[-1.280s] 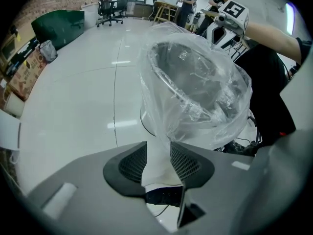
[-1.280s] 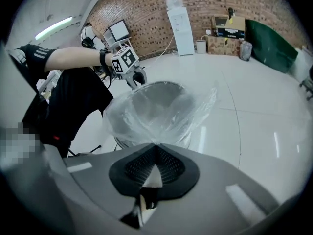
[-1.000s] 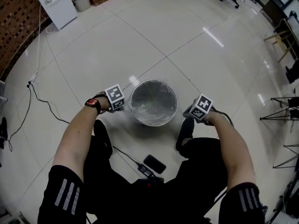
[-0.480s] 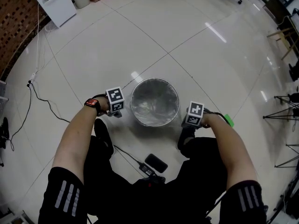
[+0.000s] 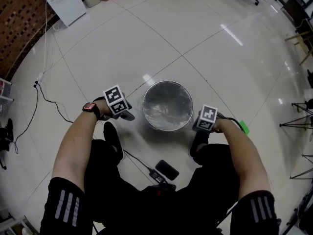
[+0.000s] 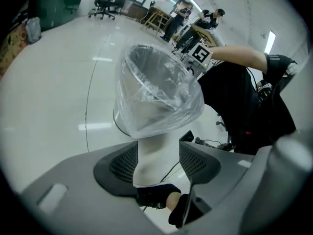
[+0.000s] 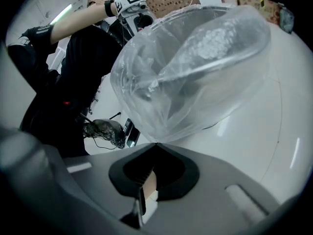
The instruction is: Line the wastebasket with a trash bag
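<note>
Shiny white floor is lying all around. On the left gripper, the fingers have just been opening and are standing apart with nothing between them, the trash bag hanging just ahead. The right gripper fingers are pressing together, and the bag's edge looks pinched there. The upright wastebasket is standing between both grippers, the bag already folding over its rim.

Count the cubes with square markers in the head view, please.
2. The left cube stands left of the wastebasket, the right cube right of it. None looks hidden.
</note>
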Motion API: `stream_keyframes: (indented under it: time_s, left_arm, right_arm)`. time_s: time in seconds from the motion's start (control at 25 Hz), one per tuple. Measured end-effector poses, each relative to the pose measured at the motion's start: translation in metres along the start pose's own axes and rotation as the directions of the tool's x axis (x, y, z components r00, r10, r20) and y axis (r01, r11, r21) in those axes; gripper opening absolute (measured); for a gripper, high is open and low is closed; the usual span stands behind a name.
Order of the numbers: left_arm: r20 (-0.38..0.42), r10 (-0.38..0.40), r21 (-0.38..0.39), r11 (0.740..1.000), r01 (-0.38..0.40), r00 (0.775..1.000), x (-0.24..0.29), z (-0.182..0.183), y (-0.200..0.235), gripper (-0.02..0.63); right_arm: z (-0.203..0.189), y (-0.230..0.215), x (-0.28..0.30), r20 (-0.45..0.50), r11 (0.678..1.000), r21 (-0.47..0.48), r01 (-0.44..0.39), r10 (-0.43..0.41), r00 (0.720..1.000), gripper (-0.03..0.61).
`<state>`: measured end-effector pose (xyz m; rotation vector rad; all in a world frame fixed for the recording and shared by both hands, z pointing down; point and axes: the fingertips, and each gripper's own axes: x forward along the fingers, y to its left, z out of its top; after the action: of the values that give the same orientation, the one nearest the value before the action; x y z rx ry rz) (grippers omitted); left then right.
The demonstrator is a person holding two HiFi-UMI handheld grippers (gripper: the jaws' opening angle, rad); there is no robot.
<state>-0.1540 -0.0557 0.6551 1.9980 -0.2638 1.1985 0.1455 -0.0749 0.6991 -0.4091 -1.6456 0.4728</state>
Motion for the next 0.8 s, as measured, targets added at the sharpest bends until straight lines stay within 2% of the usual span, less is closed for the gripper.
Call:
stream_keyframes:
  time_s: [0.08, 0.16, 0.28, 0.36, 0.44, 0.52, 0.64, 0.8]
  left_arm:
    - [0.022, 0.034, 0.025, 0.999, -0.034, 0.999, 0.001, 0.004, -0.007, 0.259]
    - [0.055, 0.063, 0.005, 0.998, -0.063, 0.997, 0.009, 0.012, -0.011, 0.258]
    - [0.123, 0.039, -0.047, 0.998, -0.033, 0.992, 0.019, 0.027, -0.021, 0.257]
    - [0.144, 0.026, -0.048, 0.999, -0.019, 0.989, 0.021, 0.033, -0.026, 0.195]
    - [0.123, 0.023, -0.03, 0.999, -0.019, 0.992, 0.025, 0.032, -0.03, 0.09]
    - [0.068, 0.02, -0.015, 1.0, -0.019, 0.998, 0.033, 0.024, -0.031, 0.015]
    - [-0.025, 0.037, -0.005, 0.999, -0.037, 0.999, 0.046, 0.006, -0.025, 0.009]
    - [-0.089, 0.041, 0.003, 0.999, -0.041, 0.995, 0.057, -0.004, -0.018, 0.009]
  right_arm:
    - [0.003, -0.002, 0.0, 0.014, 1.0, -0.016, 0.007, -0.006, 1.0, 0.006]
    - [0.005, -0.001, 0.0, 0.025, 1.0, -0.016, 0.006, -0.006, 1.0, 0.006]
    - [0.012, 0.004, -0.001, 0.04, 1.0, -0.021, 0.012, -0.011, 0.999, 0.006]
    - [0.02, 0.008, -0.003, 0.05, 0.999, -0.036, 0.014, -0.012, 0.999, 0.006]
    - [0.024, 0.01, -0.002, 0.059, 0.999, -0.052, 0.012, -0.009, 0.998, 0.006]
    - [0.023, 0.011, 0.003, 0.054, 0.999, -0.054, 0.003, 0.0, 0.999, 0.006]
    - [0.015, 0.006, 0.011, 0.03, 0.999, -0.043, -0.002, 0.003, 1.0, 0.006]
    - [0.011, -0.007, 0.01, 0.021, 0.999, -0.017, 0.034, -0.034, 0.999, 0.006]
